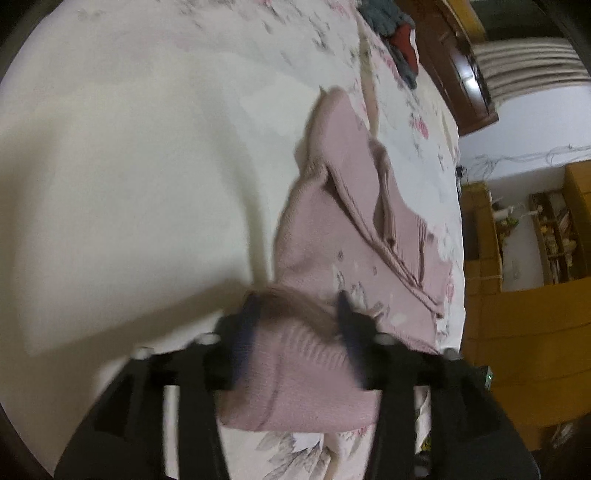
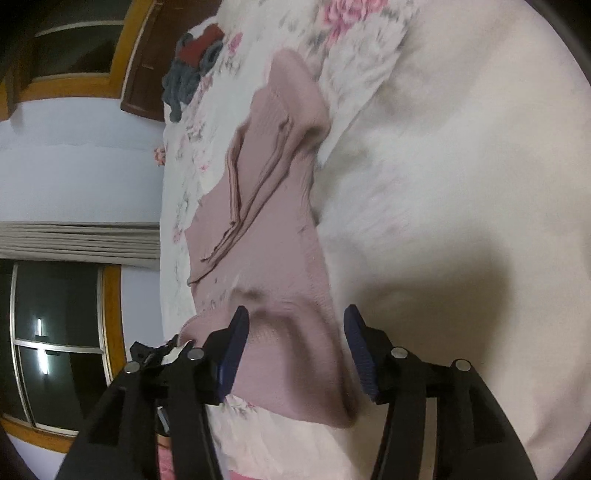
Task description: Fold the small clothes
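Left wrist view: pink knit sweater [image 1: 332,229] lies on a bed sheet [image 1: 129,166], cream plain area to the left, floral print with pink and grey blossoms toward the right edge. Sweater fabric is fine ribbed knit, soft, matte; ribbed folds and a doubled edge run diagonally across its middle. One end tapers to a narrow rounded tip far from the camera. Near end is bunched and lifted into a rounded hump between the fingers of the left gripper [image 1: 297,306]. Fingers are black plastic with dark blue pads; jaws stand apart, with cloth filling the gap, but motion blur means I cannot tell whether they grip it. Dark grey and red clothes pile [image 1: 395,33] sits at the far end of the bed, well apart from the sweater. Wooden headboard [image 1: 461,74], yellowish wooden cabinet [image 1: 517,332] beside the bed.

Right wrist view: same sweater [image 2: 266,221] stretched lengthwise away from the camera, on the boundary between floral and plain sheet [image 2: 461,166]. Ribbed creases run down its centre; near end wrinkled, slightly raised. Right gripper [image 2: 295,314] is wide open, textured blue pads either side of the near hem, not pinching it. Clothes pile [image 2: 192,62] at the far end. Dark window [image 2: 55,350] with wooden frame at left.
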Tool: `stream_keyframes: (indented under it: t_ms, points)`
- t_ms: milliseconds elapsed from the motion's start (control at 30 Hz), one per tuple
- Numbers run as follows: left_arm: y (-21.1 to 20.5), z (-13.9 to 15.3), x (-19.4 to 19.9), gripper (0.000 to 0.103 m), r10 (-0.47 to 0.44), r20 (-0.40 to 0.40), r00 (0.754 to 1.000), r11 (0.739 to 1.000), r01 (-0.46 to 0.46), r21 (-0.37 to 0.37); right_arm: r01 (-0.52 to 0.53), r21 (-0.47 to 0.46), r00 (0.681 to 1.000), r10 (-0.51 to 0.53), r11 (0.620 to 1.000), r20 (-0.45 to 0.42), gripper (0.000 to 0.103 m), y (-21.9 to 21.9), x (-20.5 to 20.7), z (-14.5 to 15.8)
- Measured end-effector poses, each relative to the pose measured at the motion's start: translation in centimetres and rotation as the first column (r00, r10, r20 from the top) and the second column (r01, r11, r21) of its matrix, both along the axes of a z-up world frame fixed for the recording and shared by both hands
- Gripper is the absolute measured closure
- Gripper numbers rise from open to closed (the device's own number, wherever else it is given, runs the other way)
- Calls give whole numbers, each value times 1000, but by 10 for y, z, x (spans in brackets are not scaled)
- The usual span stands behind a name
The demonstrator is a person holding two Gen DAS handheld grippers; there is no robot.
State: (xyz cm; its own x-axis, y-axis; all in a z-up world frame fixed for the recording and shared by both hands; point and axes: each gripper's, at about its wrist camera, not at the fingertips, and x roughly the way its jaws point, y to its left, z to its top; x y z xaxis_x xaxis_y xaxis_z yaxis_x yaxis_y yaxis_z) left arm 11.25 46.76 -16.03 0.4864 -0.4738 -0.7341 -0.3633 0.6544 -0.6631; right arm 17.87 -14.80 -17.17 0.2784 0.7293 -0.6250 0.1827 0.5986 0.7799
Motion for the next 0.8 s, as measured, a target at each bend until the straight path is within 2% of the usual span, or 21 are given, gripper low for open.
stream_keyframes:
  t_ms: [67,133,200,267,400,500,633,700,767,800]
  points:
    - [5,8,-4,51,0,7,1000,999,0,38,-9,-26,1000,9,1000,19,49,-7,-2,6]
    - [2,17,-5,50,-38,20,999,993,35,109,-38,-85,997,43,996,59,49,-7,-3,16]
    - [-4,25,-1,49,-84,28,996,981,78,180,-77,-151,990,93,986,102,49,1,-2,27]
    - [-16,31,5,43,-147,34,989,957,133,259,-118,-200,979,148,973,142,49,13,1,37]
    - [-44,32,19,38,-271,17,962,892,244,380,-214,-306,941,280,928,191,46,51,12,48]
    - [-64,26,30,37,-357,-7,934,827,320,462,-275,-393,906,373,877,199,45,78,20,48]
    - [-80,12,45,36,-437,-72,896,726,399,559,-327,-494,869,461,806,178,43,102,31,40]
    - [-83,4,53,36,-453,-98,886,703,423,571,-338,-530,860,485,777,162,42,109,37,34]
    - [-87,1,57,38,-456,-99,884,695,424,580,-353,-541,855,497,764,144,42,111,43,25]
    - [-88,1,58,44,-459,-96,883,691,423,587,-360,-549,853,504,754,134,42,114,45,21]
